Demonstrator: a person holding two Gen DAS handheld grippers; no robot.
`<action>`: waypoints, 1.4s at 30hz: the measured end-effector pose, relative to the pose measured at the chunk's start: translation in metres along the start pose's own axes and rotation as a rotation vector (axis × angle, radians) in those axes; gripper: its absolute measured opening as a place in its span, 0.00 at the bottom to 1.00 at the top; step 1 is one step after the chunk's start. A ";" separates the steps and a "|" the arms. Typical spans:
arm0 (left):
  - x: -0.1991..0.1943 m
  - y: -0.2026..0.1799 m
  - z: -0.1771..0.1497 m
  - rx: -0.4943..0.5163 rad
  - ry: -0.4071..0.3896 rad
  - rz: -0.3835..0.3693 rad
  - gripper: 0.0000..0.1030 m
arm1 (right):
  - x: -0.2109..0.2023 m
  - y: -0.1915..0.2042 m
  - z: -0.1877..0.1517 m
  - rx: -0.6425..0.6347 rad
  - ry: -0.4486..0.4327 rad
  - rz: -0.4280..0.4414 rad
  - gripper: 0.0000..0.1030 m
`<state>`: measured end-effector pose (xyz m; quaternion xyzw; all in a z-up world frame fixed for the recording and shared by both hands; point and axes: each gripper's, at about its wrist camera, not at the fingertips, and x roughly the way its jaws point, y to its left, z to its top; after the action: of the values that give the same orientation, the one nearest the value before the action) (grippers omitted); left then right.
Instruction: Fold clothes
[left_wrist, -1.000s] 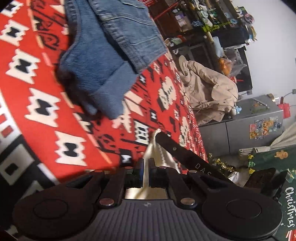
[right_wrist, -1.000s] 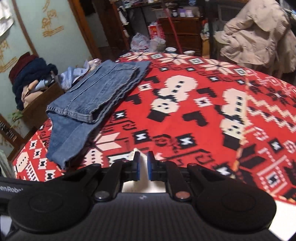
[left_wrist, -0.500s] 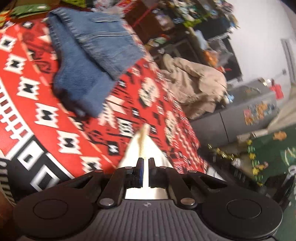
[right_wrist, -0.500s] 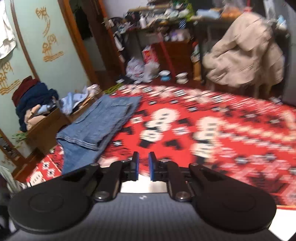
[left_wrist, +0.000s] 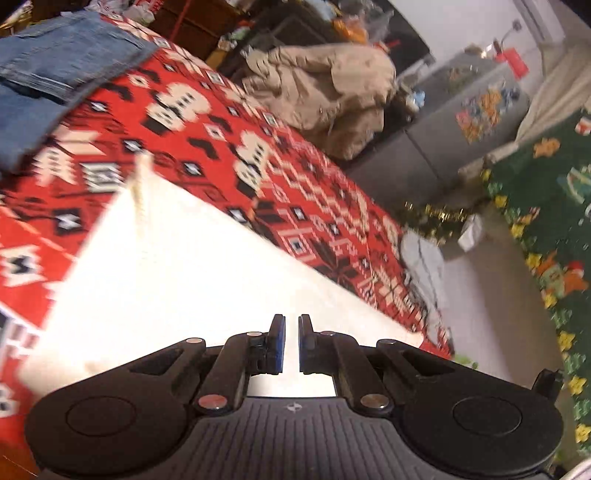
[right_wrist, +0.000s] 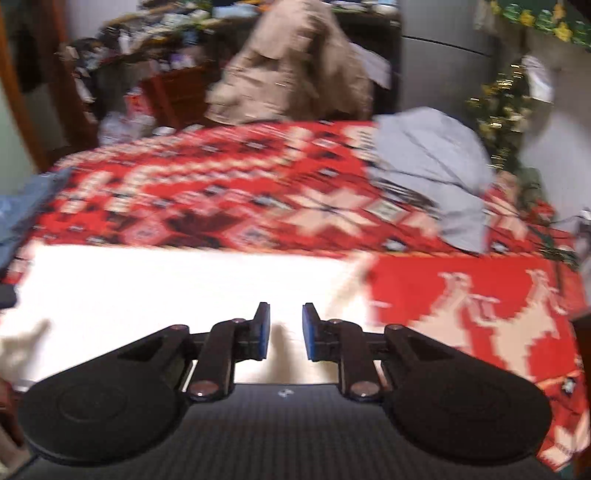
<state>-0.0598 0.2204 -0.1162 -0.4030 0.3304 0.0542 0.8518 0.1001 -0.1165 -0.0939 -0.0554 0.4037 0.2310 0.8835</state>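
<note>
The left tool (left_wrist: 288, 343) has its blue-padded fingers parted by a narrow gap, nothing visibly caught between them. Directly beneath and ahead of it lies a white garment (left_wrist: 177, 280), overexposed so its kind cannot be made out; it spreads flat on the worktop (left_wrist: 229, 147), which is covered with a red patterned cloth. Far ahead and to the left of this tool sit folded blue jeans (left_wrist: 55, 66), well apart from the white piece. Beyond the worktop's far edge a beige coat (left_wrist: 325, 88) is heaped, with a grey cabinet (left_wrist: 461, 122) to its right.

The right tool (right_wrist: 284, 330) is spread wider, a clear gap between its pads, gripping nothing. The same white garment (right_wrist: 166, 288) lies just under and ahead of it, stretching off to the tool's left. Ahead and to the right a crumpled light-blue garment (right_wrist: 432, 166) rests on the red cloth, apart from the white one. Close on the tool's right is a red fabric with pale animal figures (right_wrist: 480, 306), touching the white garment's edge. Both views are motion-blurred.
</note>
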 end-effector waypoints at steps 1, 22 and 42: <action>0.007 -0.005 -0.002 0.010 0.009 0.005 0.05 | 0.002 -0.009 -0.002 0.015 -0.003 -0.009 0.20; 0.025 0.000 -0.003 0.030 0.025 0.073 0.07 | 0.035 -0.037 0.030 0.103 -0.093 -0.009 0.22; 0.010 0.037 0.040 -0.017 -0.038 0.089 0.16 | 0.051 0.008 0.045 0.098 -0.059 0.062 0.22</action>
<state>-0.0448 0.2728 -0.1278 -0.3941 0.3312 0.1027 0.8511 0.1562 -0.0779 -0.1002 0.0071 0.3897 0.2398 0.8892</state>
